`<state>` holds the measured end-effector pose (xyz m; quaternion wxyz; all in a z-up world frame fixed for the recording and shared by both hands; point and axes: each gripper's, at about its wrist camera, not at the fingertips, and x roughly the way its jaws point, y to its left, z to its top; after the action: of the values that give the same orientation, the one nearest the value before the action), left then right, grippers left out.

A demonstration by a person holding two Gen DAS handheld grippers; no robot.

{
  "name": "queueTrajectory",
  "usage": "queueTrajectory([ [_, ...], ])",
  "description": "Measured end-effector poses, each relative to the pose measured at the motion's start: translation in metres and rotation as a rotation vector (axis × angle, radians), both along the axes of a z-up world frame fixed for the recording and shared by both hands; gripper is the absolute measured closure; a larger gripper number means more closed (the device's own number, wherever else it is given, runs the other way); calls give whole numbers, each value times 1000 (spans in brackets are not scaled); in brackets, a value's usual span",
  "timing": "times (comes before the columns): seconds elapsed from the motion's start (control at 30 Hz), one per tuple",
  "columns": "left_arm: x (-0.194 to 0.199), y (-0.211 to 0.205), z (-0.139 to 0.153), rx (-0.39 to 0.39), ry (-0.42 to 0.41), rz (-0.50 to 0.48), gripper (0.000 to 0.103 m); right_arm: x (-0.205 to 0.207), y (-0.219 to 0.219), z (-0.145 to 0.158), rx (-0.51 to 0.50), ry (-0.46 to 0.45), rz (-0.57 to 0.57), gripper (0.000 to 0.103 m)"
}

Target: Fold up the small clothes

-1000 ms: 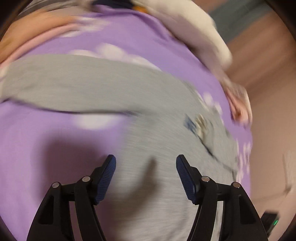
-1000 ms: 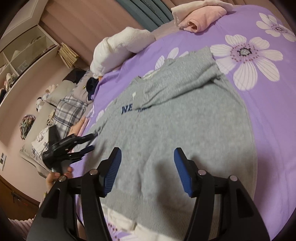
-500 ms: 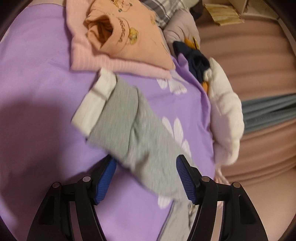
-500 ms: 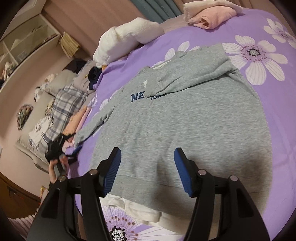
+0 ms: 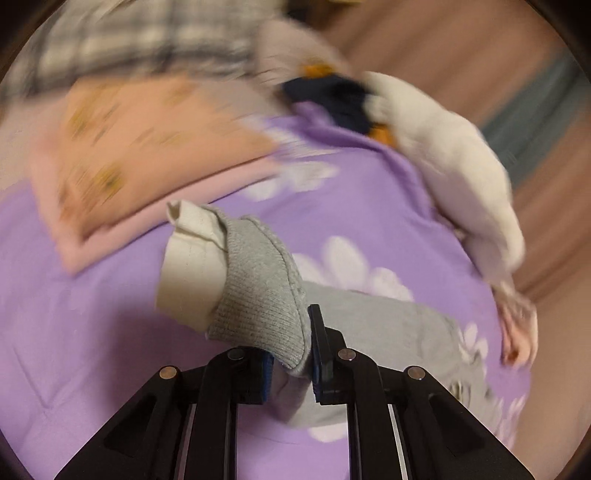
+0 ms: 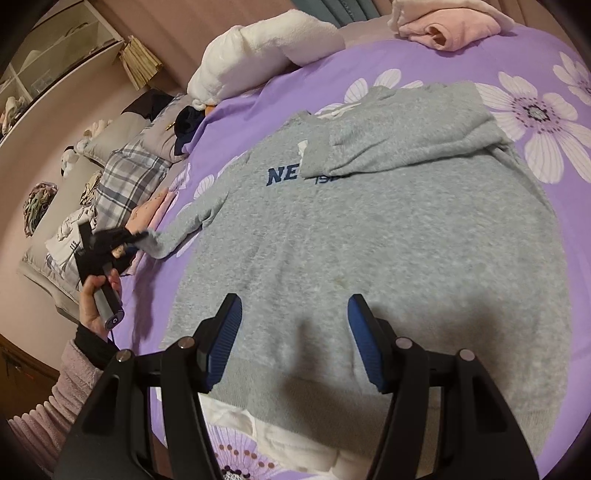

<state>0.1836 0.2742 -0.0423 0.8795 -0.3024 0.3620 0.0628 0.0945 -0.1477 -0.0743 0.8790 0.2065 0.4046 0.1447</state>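
- While the gray sweater (image 6: 388,236) is lying flat on the purple bedspread (image 6: 229,122), the left gripper (image 5: 291,354) is clamping its sleeve cuff (image 5: 258,291).
- The right gripper (image 6: 295,343) is hovering over the hem, jaws apart.

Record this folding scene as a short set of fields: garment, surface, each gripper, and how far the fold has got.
garment: grey sweater, laid flat
surface: purple flowered bedspread
left gripper: shut on the cuff of the sleeve
right gripper: open, above the hem, holding nothing
fold stage: one sleeve already folded across the chest; the other gripped
nearby: folded pink clothes
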Motion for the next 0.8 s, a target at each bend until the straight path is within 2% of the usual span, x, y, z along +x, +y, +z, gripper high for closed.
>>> queueTrajectory([
  [0.07, 3, -37, 21, 100, -38, -95, 89, 10, 1, 6, 15, -12, -2, 42],
  [0.23, 10, -134, 40, 242, -90, -325, 89, 35, -7, 15, 115, -33, -27, 42],
  [0.4, 21, -222, 21, 324, -59, -516, 89, 58, -24, 9, 219, -5, -75, 42],
  [0.47, 26, -250, 5, 339, -11, -582, 89, 71, -34, 5, 262, 12, -97, 42],
  [0.53, 31, -268, -12, 348, 48, -606, 88, 83, -43, 0, 292, 48, -119, 39],
  [0.57, 32, -274, -18, 362, 79, -613, 81, 89, -46, -3, 302, 61, -128, 39],
  [0.6, 32, -275, -25, 355, 109, -626, 65, 94, -47, -4, 310, 71, -135, 39],
  [0.63, 31, -274, -29, 331, 127, -641, 57, 98, -47, -5, 316, 78, -130, 39],
  [0.67, 27, -269, -30, 315, 122, -649, 44, 103, -44, -7, 324, 87, -112, 39],
  [0.7, 23, -267, -29, 315, 116, -648, 37, 108, -40, -8, 328, 96, -97, 39],
  [0.8, 10, -243, -20, 282, 74, -629, 36, 123, -25, -11, 315, 113, -52, 38],
])
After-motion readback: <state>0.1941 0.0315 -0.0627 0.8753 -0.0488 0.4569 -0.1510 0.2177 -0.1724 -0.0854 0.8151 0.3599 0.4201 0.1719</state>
